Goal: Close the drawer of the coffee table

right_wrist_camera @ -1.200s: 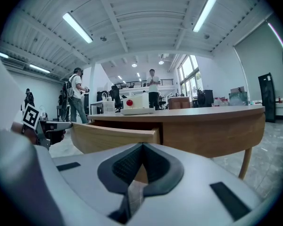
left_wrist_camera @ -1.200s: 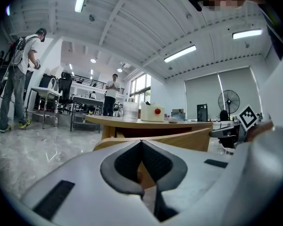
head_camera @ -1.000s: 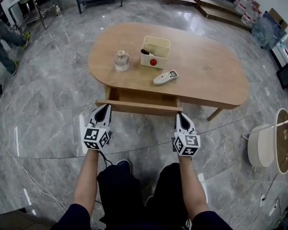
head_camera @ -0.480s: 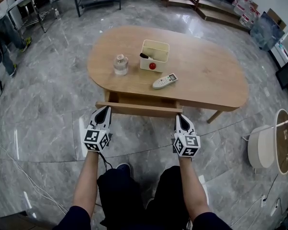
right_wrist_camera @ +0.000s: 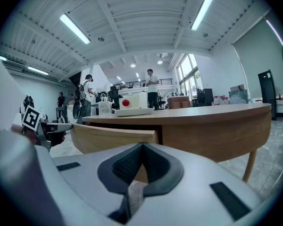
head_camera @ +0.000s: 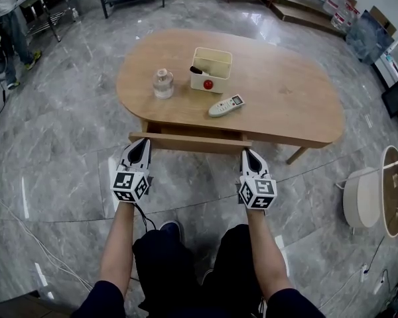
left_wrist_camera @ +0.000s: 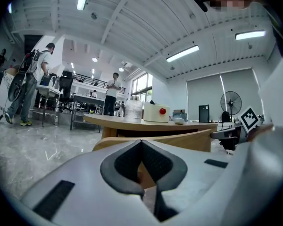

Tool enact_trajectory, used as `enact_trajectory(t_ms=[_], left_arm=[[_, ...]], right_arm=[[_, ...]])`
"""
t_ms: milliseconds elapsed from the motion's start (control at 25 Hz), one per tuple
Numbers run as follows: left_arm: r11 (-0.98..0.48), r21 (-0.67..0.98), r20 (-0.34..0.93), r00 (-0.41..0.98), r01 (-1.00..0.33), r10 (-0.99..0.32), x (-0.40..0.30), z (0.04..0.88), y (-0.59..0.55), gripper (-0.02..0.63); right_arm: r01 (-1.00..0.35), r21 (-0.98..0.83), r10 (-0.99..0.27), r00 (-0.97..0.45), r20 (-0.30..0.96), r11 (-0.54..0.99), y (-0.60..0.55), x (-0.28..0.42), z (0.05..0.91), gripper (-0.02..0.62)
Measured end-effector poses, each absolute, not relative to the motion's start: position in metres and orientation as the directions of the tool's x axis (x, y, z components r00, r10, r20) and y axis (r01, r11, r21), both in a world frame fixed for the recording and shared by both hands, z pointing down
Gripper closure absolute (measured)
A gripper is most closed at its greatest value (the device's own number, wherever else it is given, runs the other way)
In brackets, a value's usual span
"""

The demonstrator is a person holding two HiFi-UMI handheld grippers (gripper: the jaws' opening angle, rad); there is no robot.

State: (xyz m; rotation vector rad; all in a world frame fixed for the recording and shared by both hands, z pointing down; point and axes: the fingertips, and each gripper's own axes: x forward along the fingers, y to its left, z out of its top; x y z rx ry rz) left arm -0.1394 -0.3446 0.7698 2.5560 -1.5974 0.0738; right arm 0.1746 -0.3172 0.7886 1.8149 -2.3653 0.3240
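Drawer (head_camera: pixel 189 142) sits further in under the table (head_camera: pixel 292 105) vs 1 s ago, only a thin strip of inside showing, w/ left gripper (head_camera: pixel 143 143) & right gripper (head_camera: pixel 247 154) both pinched together, empty, tips at its front, so prob. nearly closed.

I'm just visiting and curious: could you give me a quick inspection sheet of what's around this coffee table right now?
Surface: oval wooden coffee table.
Job's things: drawer partly open under the top.
Clutter: glass jar, white box, remote.
Grippers: left tool and right tool shut, tips at the drawer front's ends.
Cables: dark cable trailing below left tool.
Surroundings: grey marble floor, round white stool right, person far left.
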Motion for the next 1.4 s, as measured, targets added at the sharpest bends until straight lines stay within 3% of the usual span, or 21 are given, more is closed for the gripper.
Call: enact_trajectory(t_ms=[1400], left_arm=[[-0.448,0.07,0.106,0.453,-0.891,-0.885,-0.137,0.773,-0.388,0.581]], right_arm=[[-0.97,-0.088,-0.942,-0.242,0.234,0.227,-0.357,0.176,0.791,0.569]])
